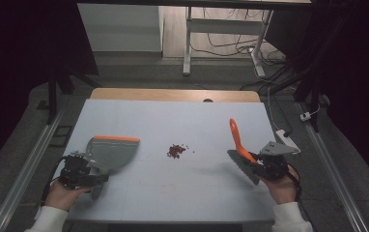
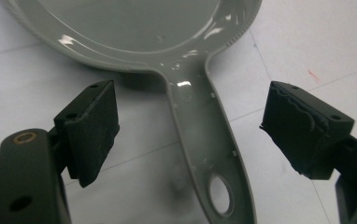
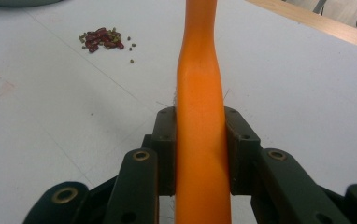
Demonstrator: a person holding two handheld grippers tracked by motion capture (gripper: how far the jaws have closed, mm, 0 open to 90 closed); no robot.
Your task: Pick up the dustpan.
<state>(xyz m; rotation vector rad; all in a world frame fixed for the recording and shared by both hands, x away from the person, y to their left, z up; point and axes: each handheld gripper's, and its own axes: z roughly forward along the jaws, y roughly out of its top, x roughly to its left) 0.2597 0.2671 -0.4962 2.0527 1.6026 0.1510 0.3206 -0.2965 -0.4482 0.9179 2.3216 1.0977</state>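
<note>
A grey dustpan (image 1: 111,151) with an orange front lip lies on the white table at the left. In the left gripper view its grey handle (image 2: 203,140) runs between the two wide-apart pads (image 2: 95,128) of my left gripper (image 1: 82,170), which is open and touches nothing. On the right, my right gripper (image 1: 262,163) is shut on the orange handle (image 3: 199,116) of a hand brush (image 1: 239,145), whose dark bristles rest on the table. A small pile of red beans (image 1: 175,151) lies between dustpan and brush, also seen as beans (image 3: 101,38) far left in the right gripper view.
The white table (image 1: 173,193) has a wooden strip along its far edge. A white power strip (image 1: 289,140) lies off the right edge. Metal rails run along both sides, and a desk frame with cables stands behind.
</note>
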